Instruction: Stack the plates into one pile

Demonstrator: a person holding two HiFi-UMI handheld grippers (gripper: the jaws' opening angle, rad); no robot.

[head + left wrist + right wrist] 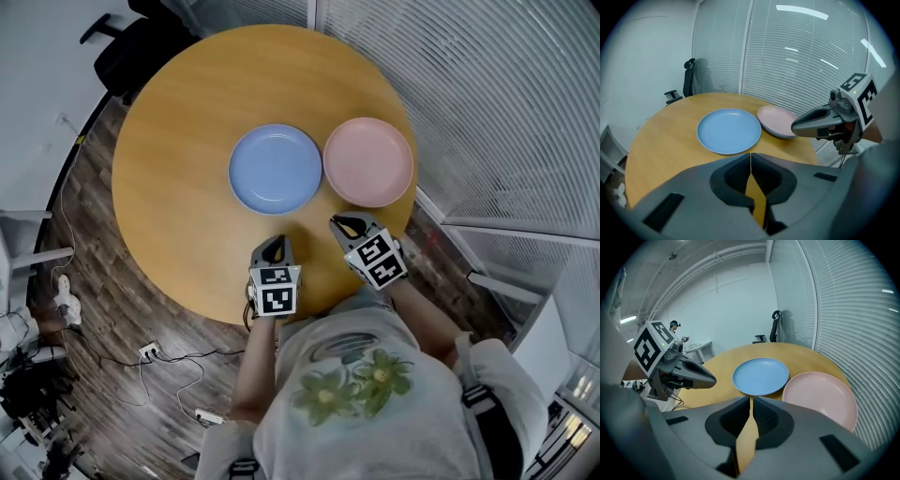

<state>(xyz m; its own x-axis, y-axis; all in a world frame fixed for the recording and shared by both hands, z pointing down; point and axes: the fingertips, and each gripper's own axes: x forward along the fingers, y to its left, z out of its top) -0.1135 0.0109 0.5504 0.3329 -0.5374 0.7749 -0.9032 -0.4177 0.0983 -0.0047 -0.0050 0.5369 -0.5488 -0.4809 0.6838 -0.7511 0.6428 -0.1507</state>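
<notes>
Since the blue plate [275,169] lies left of the pink plate [367,161], not on it, no pile is made yet. The left gripper [278,243] and right gripper [343,224] are closed, holding nothing.

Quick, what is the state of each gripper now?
Left gripper: shut, holding nothing.
Right gripper: shut, holding nothing.

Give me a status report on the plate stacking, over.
Left gripper shut, empty. Right gripper shut, empty. Blue plate, pink plate side by side, unstacked. Nothing in the way.
</notes>
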